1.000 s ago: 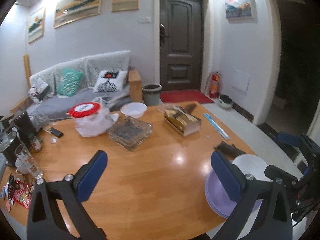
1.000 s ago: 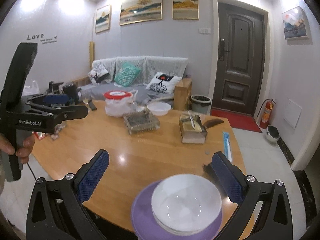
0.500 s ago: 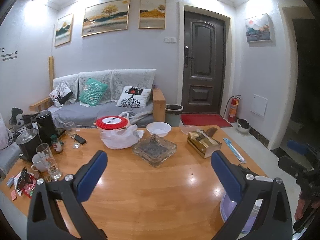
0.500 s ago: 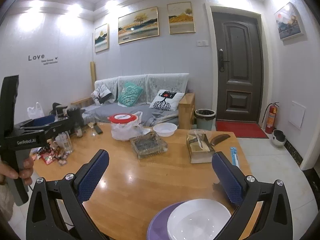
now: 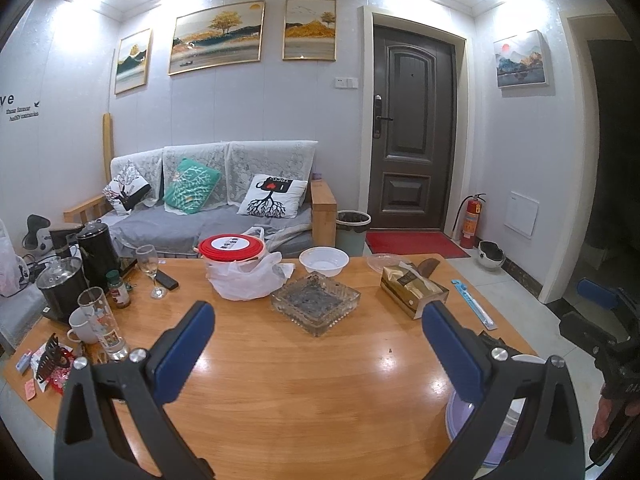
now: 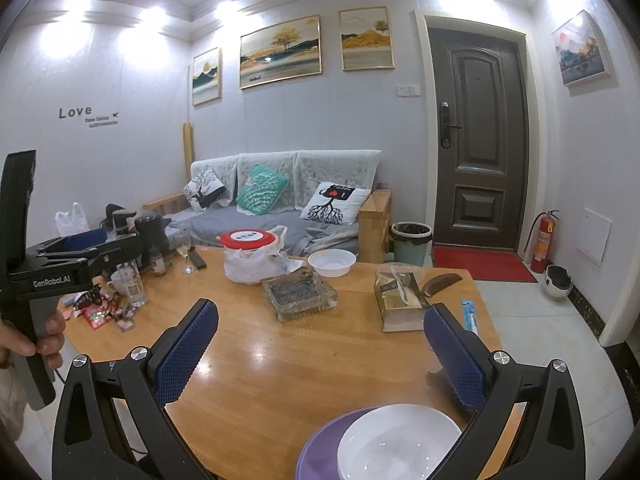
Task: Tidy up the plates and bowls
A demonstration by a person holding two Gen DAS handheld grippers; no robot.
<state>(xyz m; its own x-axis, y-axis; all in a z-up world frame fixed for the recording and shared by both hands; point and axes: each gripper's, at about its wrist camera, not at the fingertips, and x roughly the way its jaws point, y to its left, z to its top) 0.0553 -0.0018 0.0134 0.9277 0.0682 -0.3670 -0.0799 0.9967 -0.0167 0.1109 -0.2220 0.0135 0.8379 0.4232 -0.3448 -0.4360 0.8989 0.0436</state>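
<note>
Right wrist view: our right tongs (image 6: pixel 320 344) hang with fingers wide apart and nothing between them, above the near edge of the wooden tabletop (image 6: pixel 280 360). Just below sits a white bowl (image 6: pixel 400 444), nested on a purple plate (image 6: pixel 316 452). Our left tongs (image 5: pixel 318 340) are likewise spread and hold nothing. Farther on we see a glass ashtray (image 6: pixel 300 294), then a second white bowl (image 6: pixel 331 263) beside a red-lidded container (image 6: pixel 248 239) in a plastic bag.
</note>
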